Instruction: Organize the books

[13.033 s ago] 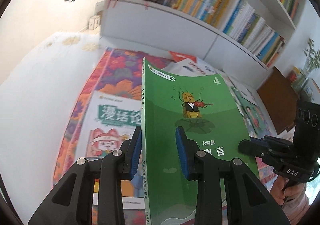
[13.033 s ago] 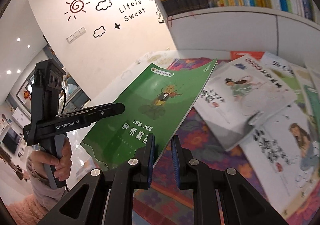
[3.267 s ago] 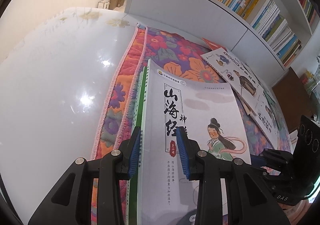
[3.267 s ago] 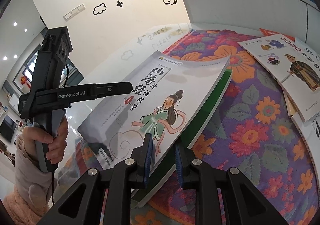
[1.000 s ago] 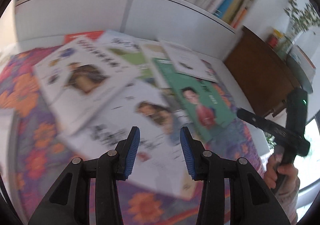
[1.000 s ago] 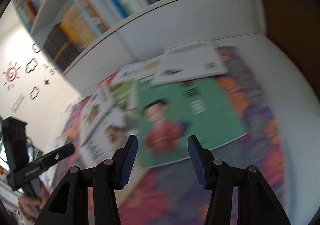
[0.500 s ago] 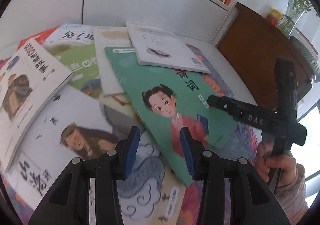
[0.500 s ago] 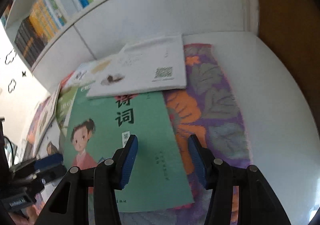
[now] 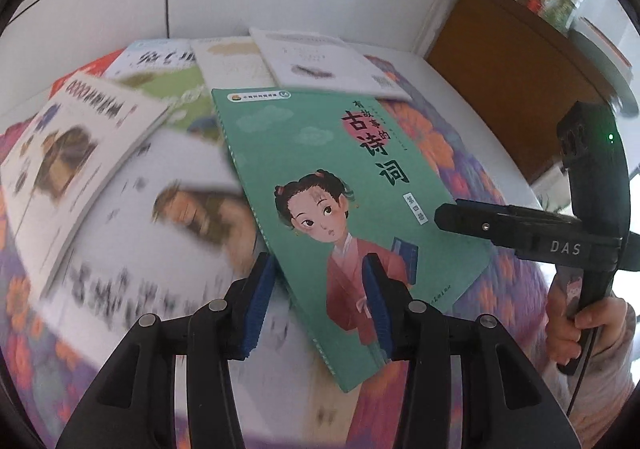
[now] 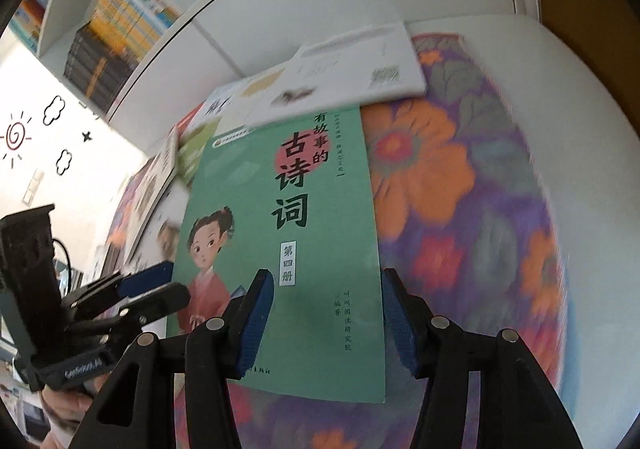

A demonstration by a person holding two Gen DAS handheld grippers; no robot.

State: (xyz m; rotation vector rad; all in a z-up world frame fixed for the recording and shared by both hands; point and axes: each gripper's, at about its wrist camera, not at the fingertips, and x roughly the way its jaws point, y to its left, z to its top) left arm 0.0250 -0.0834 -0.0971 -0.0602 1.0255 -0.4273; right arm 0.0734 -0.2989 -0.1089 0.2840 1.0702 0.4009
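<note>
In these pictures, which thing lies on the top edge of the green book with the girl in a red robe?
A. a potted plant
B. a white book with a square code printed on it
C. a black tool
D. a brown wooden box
B: the white book with a square code overlaps the top edge of the green book with the girl in a red robe.

Right gripper (image 10: 326, 323) points steeply down over a green paperback book (image 10: 288, 233) with a cartoon girl on its cover; jaws apart, straddling the book's lower right part, pads clear of it. Book lies flat on a purple-and-orange floral cloth (image 10: 460, 217) on the white table (image 10: 592, 153). A white paperback book (image 10: 360, 77) overlaps its top edge. Left gripper (image 10: 160, 289) at lower left, beside the green book's left edge. White bookshelf (image 10: 280, 17) behind.
</note>
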